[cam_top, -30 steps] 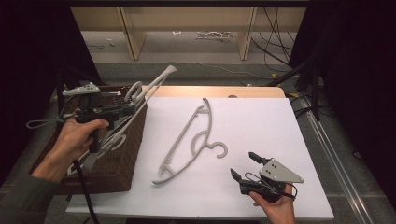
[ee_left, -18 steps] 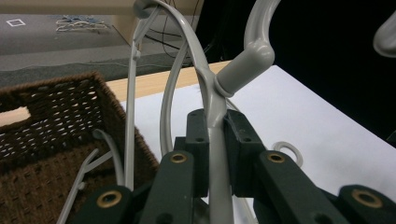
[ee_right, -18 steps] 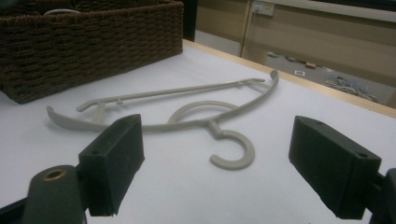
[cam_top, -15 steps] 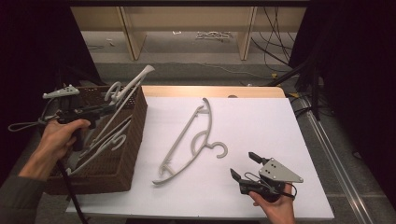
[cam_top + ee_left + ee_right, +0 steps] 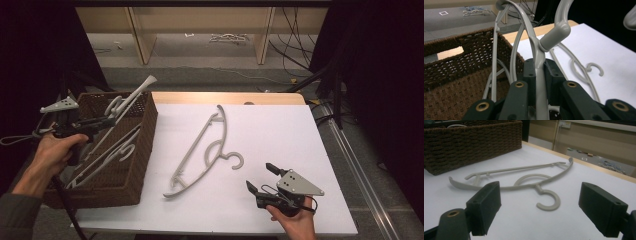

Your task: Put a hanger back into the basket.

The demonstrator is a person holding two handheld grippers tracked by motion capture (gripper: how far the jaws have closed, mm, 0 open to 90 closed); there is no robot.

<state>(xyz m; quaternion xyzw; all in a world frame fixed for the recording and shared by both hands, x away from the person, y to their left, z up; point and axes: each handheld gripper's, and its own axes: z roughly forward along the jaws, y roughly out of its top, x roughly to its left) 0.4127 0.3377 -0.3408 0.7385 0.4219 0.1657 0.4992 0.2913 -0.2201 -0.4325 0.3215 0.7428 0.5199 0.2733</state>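
My left gripper [image 5: 108,121] hovers over the brown wicker basket [image 5: 141,150] and is shut on a grey plastic hanger [image 5: 137,94]. That hanger slants up and out past the basket's far right corner. In the left gripper view the pads [image 5: 530,71] clamp the held hanger's stem [image 5: 539,75] just below its hook neck. A second grey hanger [image 5: 200,150] lies flat on the white table, its hook toward me. My right gripper [image 5: 260,176] rests open near the front edge, jaws aimed at that hook [image 5: 554,203] and nothing between them.
More grey hangers [image 5: 107,155] lie inside the basket [image 5: 461,75], which stands at the table's left edge. The white sheet [image 5: 280,130] ends at a wooden strip at the back. Shelving legs and cables stand on the floor beyond.
My left hand has carried the held hanger leftward and a little lower over the basket. The right gripper and the hanger on the table have stayed put.
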